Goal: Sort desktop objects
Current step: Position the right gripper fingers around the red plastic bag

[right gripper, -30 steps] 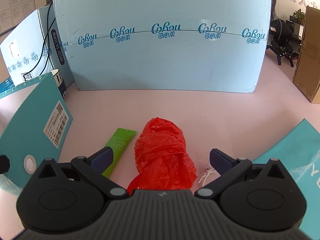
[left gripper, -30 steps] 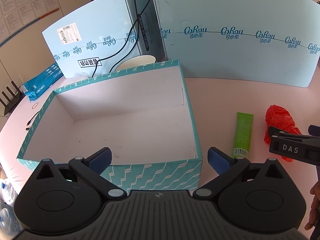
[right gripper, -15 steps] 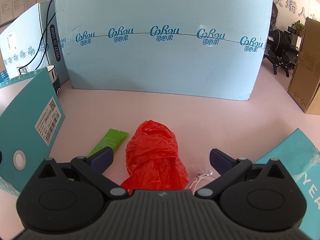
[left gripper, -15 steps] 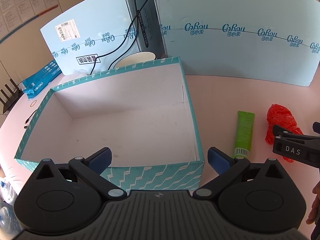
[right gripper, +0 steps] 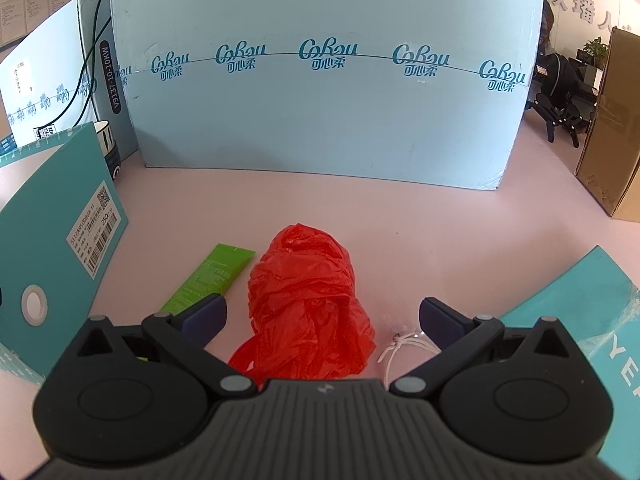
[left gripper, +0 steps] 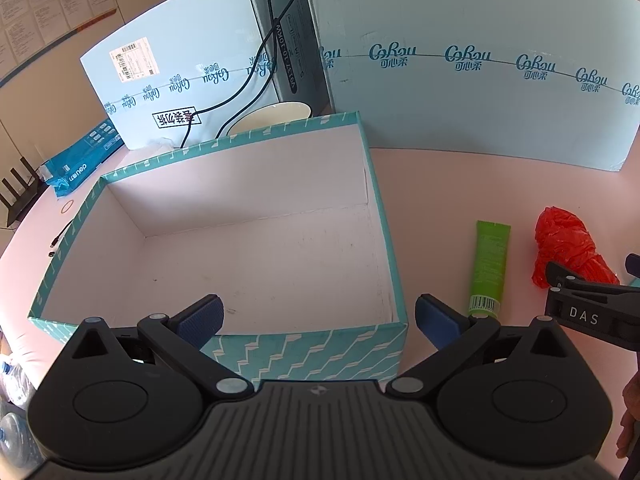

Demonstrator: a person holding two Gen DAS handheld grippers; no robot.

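Note:
An empty teal box (left gripper: 224,216) with a white inside stands on the pink table; its side shows in the right wrist view (right gripper: 52,240). My left gripper (left gripper: 318,314) is open and empty above the box's near wall. To its right lie a green tube (left gripper: 489,266) and a crumpled red plastic bag (left gripper: 568,246). In the right wrist view my right gripper (right gripper: 322,314) is open, its fingers either side of the near end of the red bag (right gripper: 304,300), not closed on it. The green tube (right gripper: 210,276) lies just left of the bag.
Light blue Cobau cartons (right gripper: 320,80) wall off the back. A white bowl (left gripper: 272,118) and black cables sit behind the box. A teal lid (right gripper: 580,320) lies at right, a small white string (right gripper: 400,346) by the right finger. A brown carton (right gripper: 612,128) stands far right.
The right gripper has drawn back and risen slightly over the red bag. The left gripper has lifted a little over the box. Both stay open.

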